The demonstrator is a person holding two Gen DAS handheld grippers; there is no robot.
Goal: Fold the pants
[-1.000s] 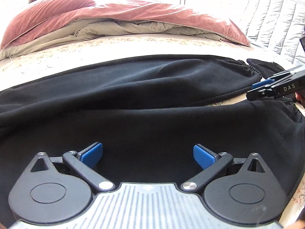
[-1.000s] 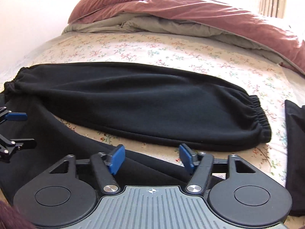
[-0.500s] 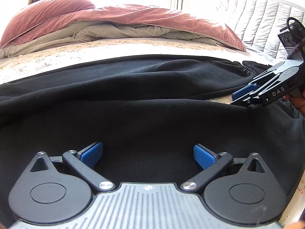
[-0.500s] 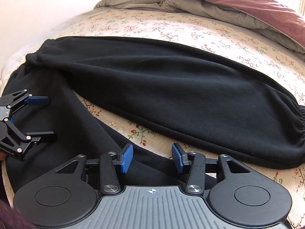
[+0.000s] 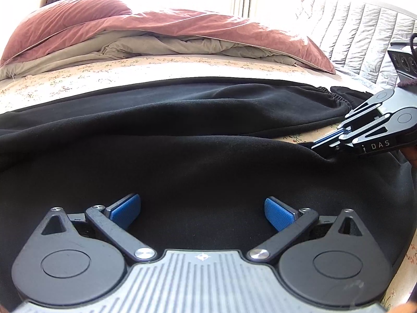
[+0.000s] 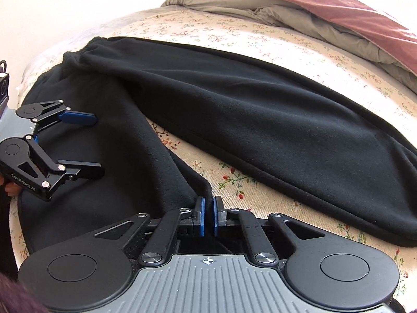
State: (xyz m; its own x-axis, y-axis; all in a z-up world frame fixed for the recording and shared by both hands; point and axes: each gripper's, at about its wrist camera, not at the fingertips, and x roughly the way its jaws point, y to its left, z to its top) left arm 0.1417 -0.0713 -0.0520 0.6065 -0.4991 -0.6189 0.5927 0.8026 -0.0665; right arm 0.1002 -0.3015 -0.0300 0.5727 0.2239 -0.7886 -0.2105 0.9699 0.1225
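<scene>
Black fleece pants (image 5: 198, 146) lie spread on a floral bed sheet (image 6: 234, 180), both legs stretched out with a strip of sheet between them. My right gripper (image 6: 207, 210) is shut on the inner edge of the near leg, and a peak of black cloth is pinched between its blue pads. The left wrist view shows the same gripper (image 5: 316, 143) at the right, jaws together on that edge. My left gripper (image 5: 202, 210) hovers open over the upper part of the near leg, nothing between its pads. It also appears (image 6: 93, 146) at the left of the right wrist view.
A pink duvet (image 5: 161, 28) and a grey blanket (image 5: 161, 45) are bunched at the far side of the bed. A grey quilted panel (image 5: 365, 28) stands at the back right. The bed's edge curves away at the left (image 6: 23, 78).
My right gripper's jaws have closed on the near leg's inner edge after moving in along it and rolling. The left gripper has stayed open in the same place.
</scene>
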